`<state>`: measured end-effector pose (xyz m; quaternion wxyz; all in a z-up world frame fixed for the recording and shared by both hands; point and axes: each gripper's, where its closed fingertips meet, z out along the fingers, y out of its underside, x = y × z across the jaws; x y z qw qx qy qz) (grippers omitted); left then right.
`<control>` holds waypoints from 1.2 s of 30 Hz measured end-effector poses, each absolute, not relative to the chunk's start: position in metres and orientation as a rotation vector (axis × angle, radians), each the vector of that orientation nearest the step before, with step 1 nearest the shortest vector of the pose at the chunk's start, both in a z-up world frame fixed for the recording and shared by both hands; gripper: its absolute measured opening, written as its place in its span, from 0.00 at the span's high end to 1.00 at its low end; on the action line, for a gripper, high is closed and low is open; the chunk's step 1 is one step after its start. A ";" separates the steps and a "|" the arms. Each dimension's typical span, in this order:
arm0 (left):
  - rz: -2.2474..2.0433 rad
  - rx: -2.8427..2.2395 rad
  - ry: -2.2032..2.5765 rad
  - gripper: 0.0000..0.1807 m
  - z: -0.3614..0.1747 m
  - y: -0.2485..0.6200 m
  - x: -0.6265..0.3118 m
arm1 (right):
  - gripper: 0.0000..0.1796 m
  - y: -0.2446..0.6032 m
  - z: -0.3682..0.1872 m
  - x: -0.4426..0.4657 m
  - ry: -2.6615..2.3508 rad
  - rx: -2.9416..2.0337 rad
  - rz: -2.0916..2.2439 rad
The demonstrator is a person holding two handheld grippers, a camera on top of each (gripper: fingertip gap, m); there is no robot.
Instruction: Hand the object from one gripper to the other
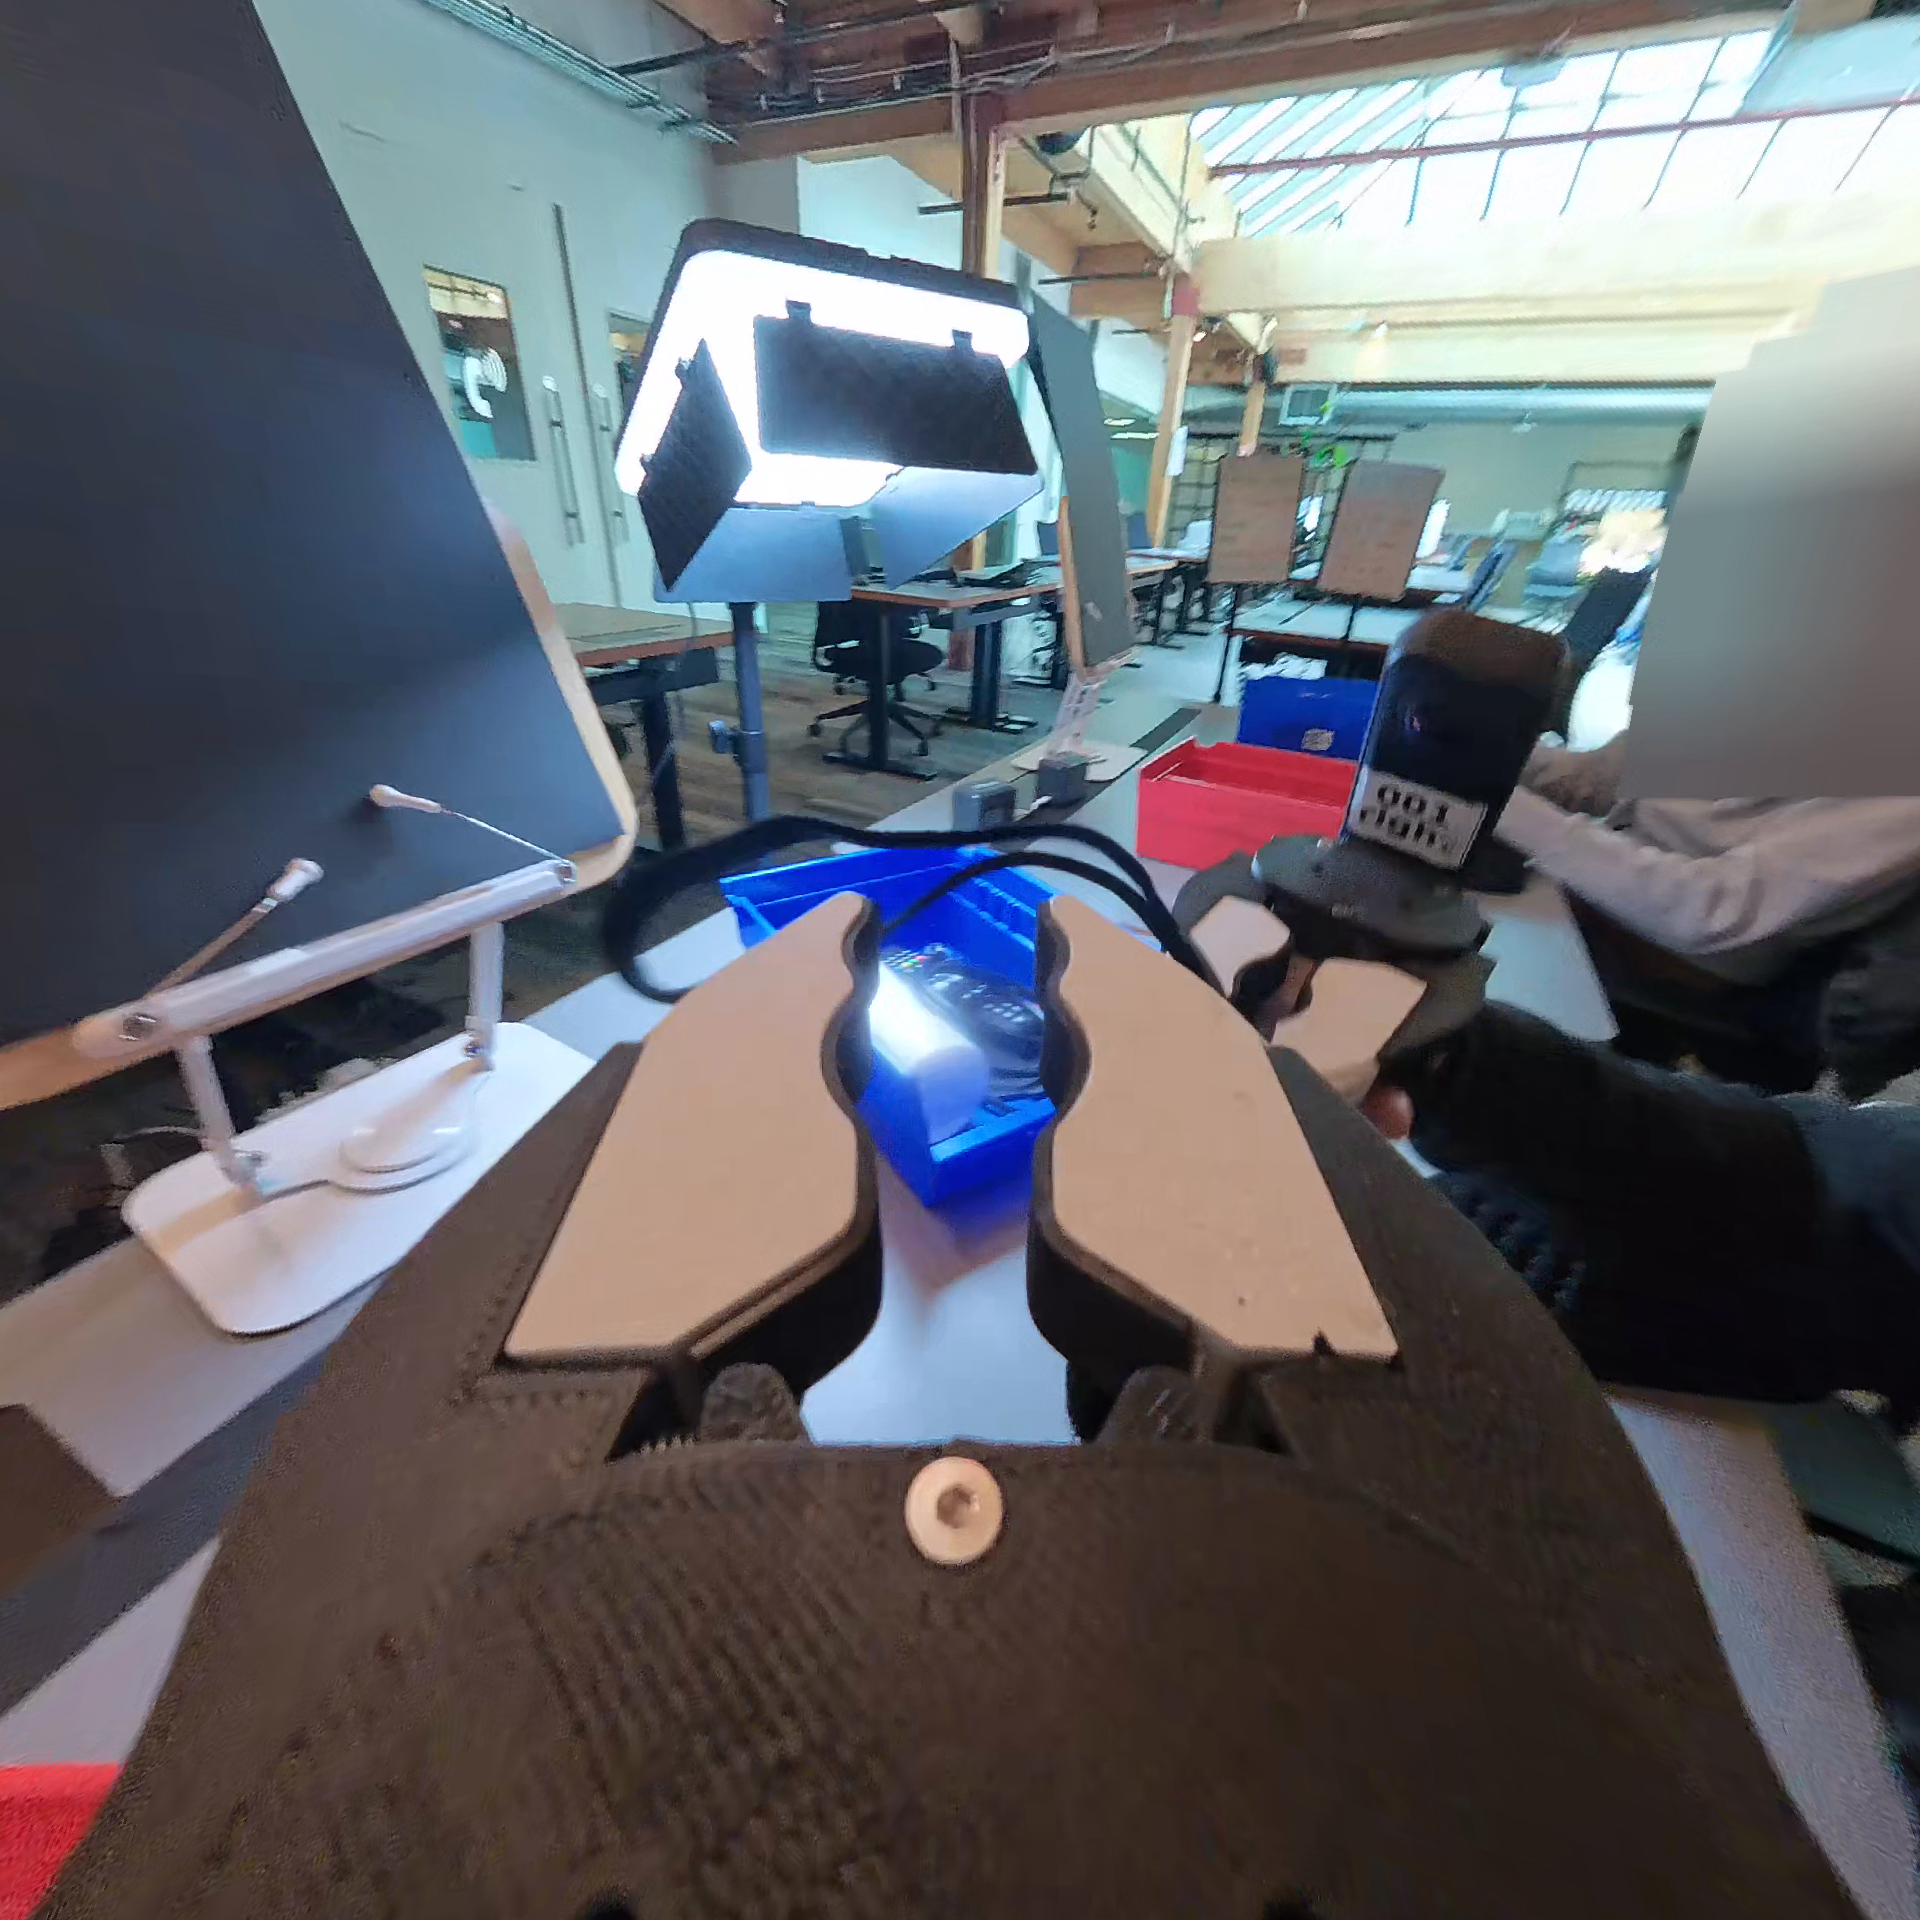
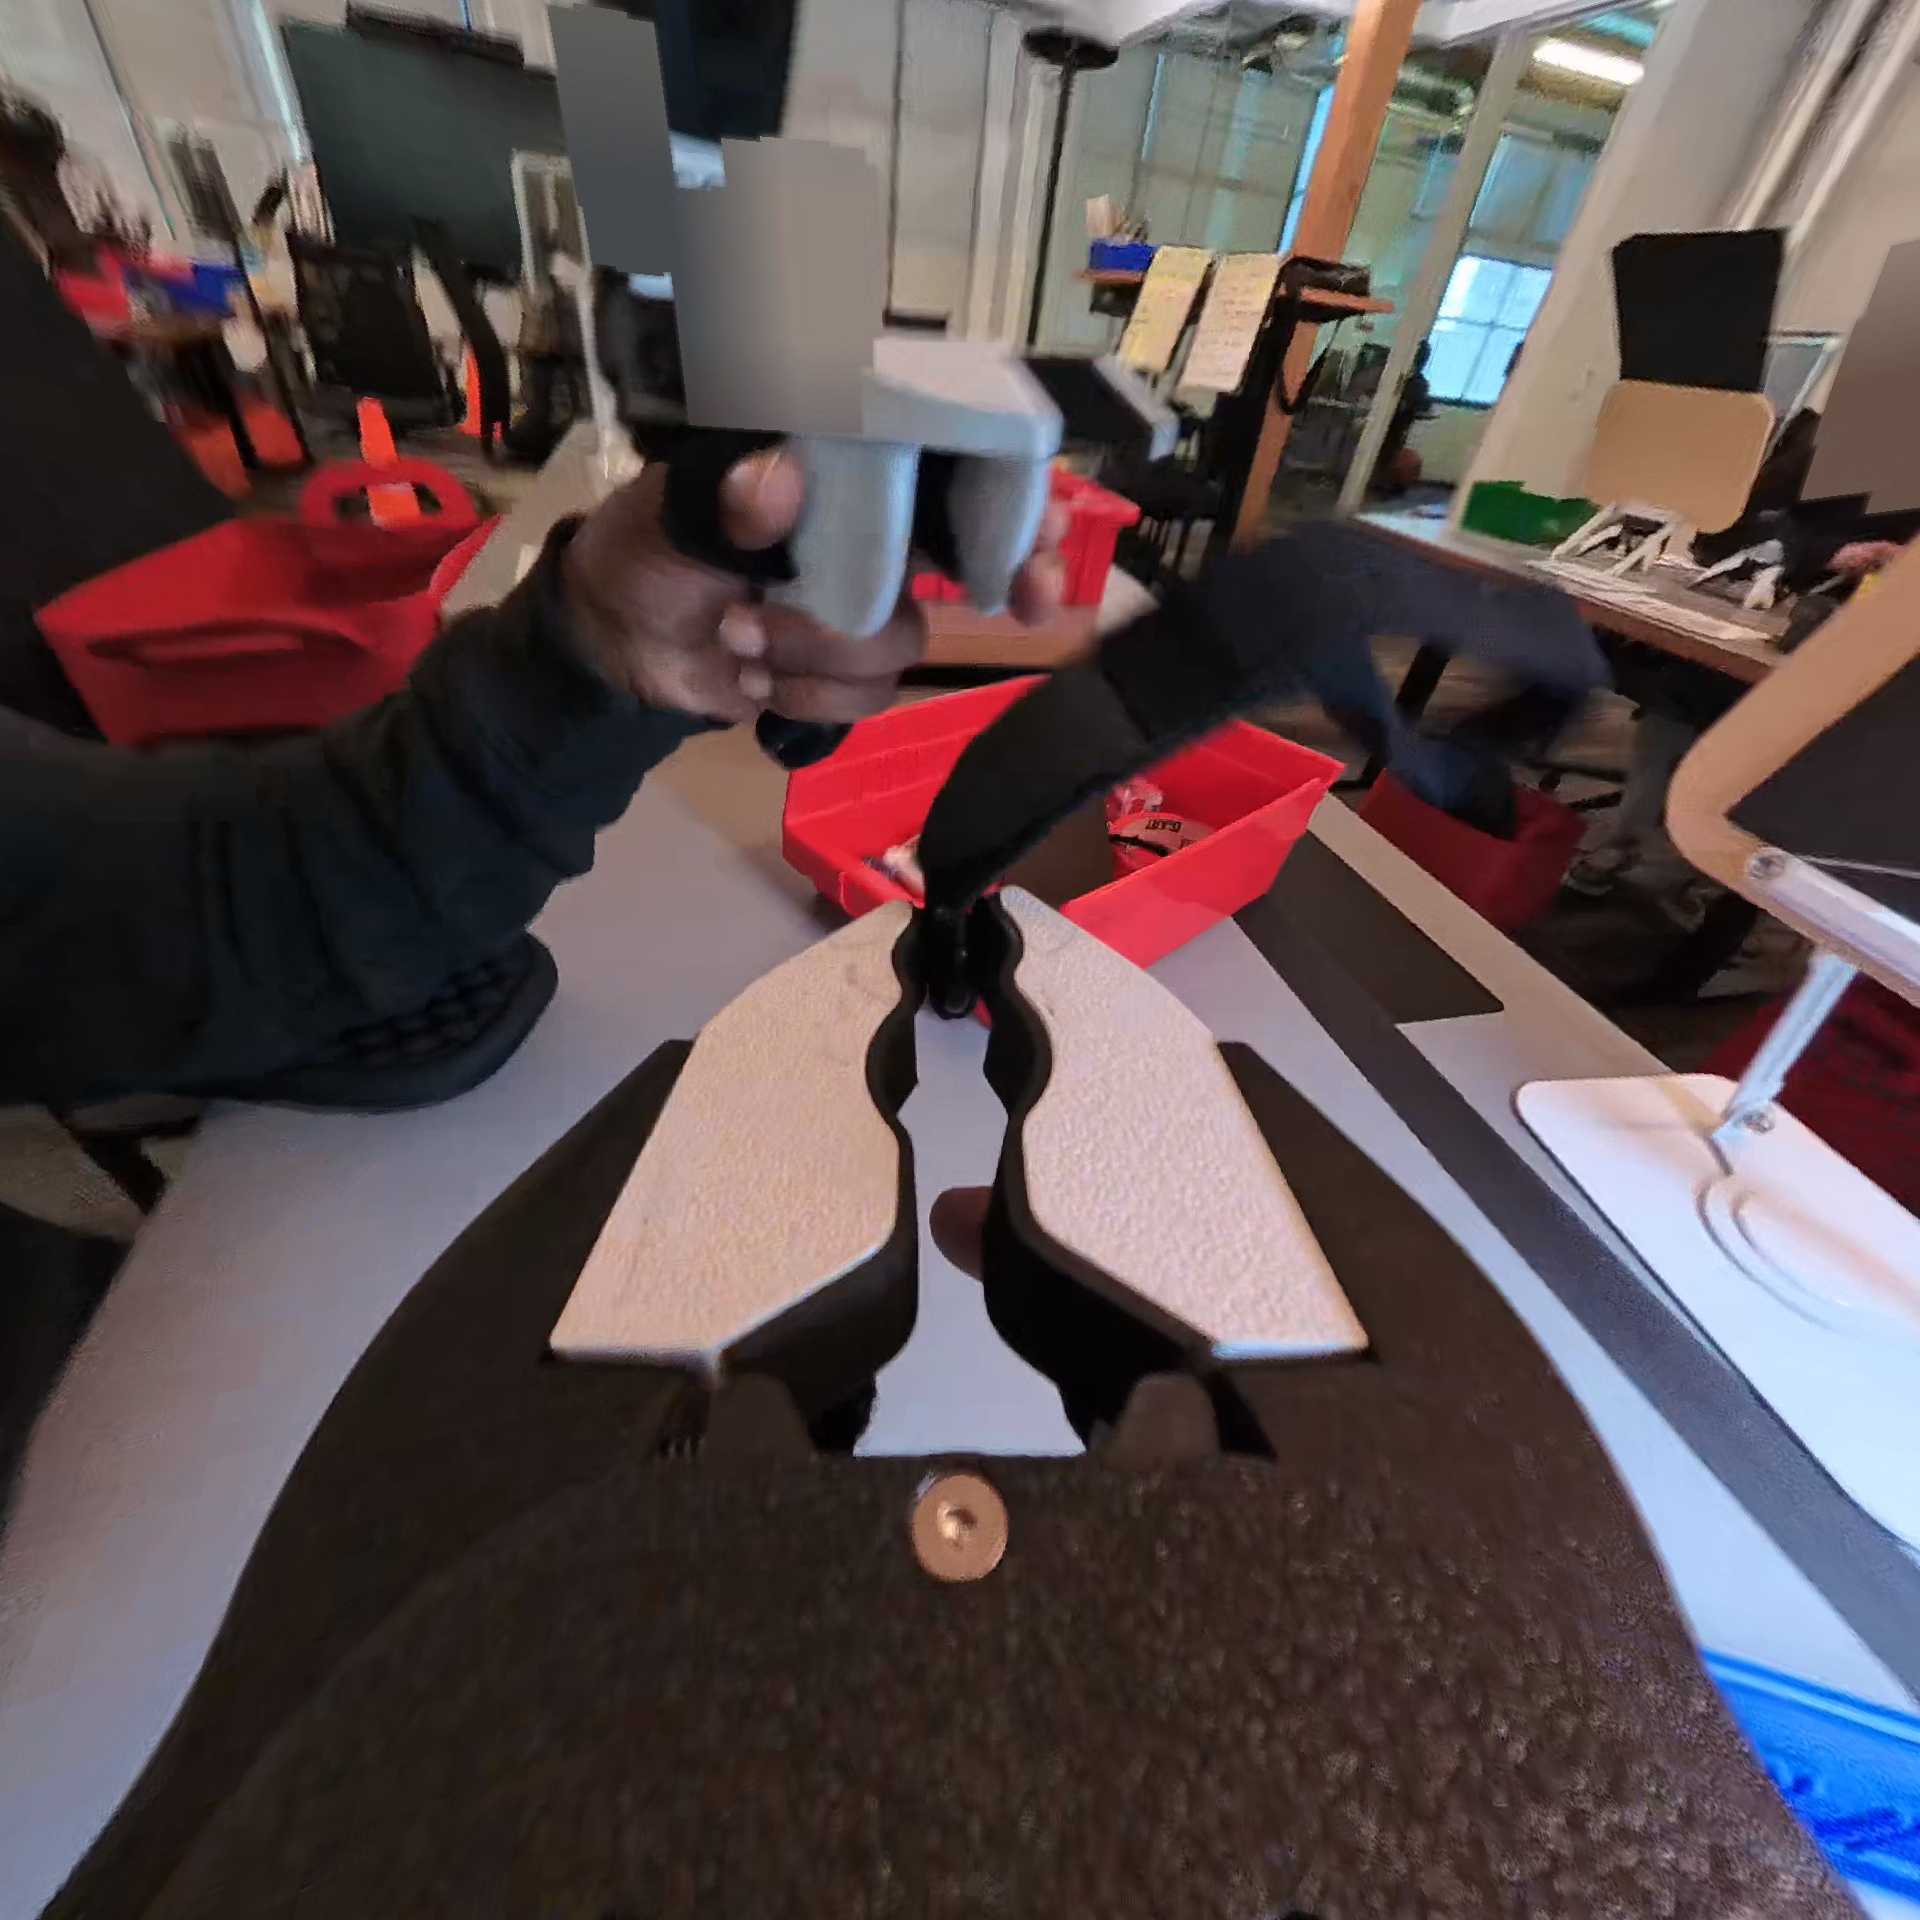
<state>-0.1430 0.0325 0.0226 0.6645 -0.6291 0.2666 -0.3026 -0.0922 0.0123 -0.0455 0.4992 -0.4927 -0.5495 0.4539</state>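
My right gripper [image 2: 958,930] pinches a black strap [image 2: 1049,769] between its fingertips, above the red bin [image 2: 1226,873] on the bench [image 2: 312,1299]. My left gripper [image 1: 956,920] has its fingers parted and holding nothing, over the blue bin [image 1: 966,1158]; the strap's cords [image 1: 790,842] trail past its tips.

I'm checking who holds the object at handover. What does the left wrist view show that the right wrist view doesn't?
Only the left wrist view: the open left gripper over a blue bin holding a remote.
Only the right wrist view: the right gripper pinching a black strap, and a red bin's contents.
Both: the white table and a white stand.
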 end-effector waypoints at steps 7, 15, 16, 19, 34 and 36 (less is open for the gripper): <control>-0.404 -1.349 0.990 0.86 -0.005 0.013 -0.102 | 0.95 0.025 -0.029 -0.075 -1.134 -1.401 1.546; -0.024 -1.214 1.226 0.85 -0.039 0.020 -0.090 | 0.95 -0.006 -0.050 -0.084 -1.287 -1.492 1.816; -0.018 -1.201 1.257 0.83 -0.042 0.017 -0.088 | 0.95 -0.012 -0.052 -0.085 -1.316 -1.486 1.838; 0.071 -1.183 1.354 0.80 -0.054 0.014 -0.084 | 0.95 -0.026 -0.054 -0.086 -1.387 -1.472 1.884; -0.733 -1.372 0.960 0.98 -0.014 0.008 -0.083 | 0.80 -0.001 -0.018 -0.063 -1.388 -1.097 1.178; -0.880 -1.385 0.903 0.98 -0.009 0.005 -0.080 | 0.80 0.008 -0.019 -0.065 -1.356 -1.123 1.131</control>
